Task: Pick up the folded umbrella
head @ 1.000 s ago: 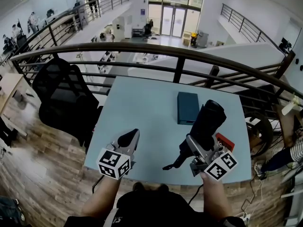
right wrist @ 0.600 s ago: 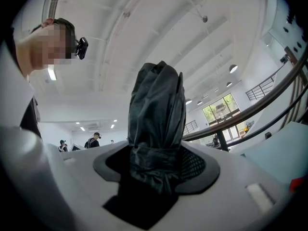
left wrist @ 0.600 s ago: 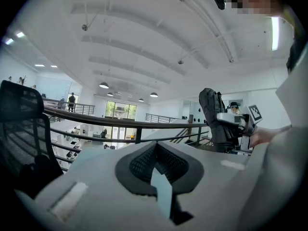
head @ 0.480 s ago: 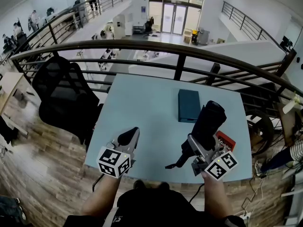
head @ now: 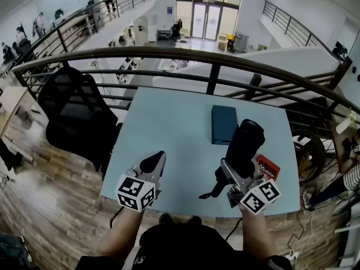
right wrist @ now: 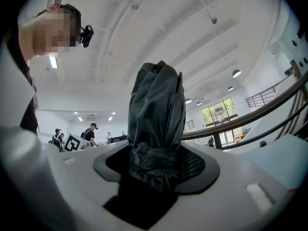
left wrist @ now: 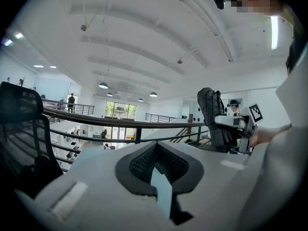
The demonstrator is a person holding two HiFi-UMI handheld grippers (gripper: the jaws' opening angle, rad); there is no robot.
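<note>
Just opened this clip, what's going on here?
A person stands at a light blue table with a gripper in each hand. The right gripper has its jaws closed on a black folded umbrella, held up off the tabletop. The left gripper hovers near the table's front edge, jaws together and empty. A dark teal box and a red card lie on the table.

The left gripper (left wrist: pixel 156 144) has its jaws meeting at the tips, empty. Beyond runs a railing (left wrist: pixel 120 124), a chair (left wrist: pixel 20 124) at left, the right gripper (left wrist: pixel 235 123) clasping the umbrella (left wrist: pixel 211 114) at right.
</note>
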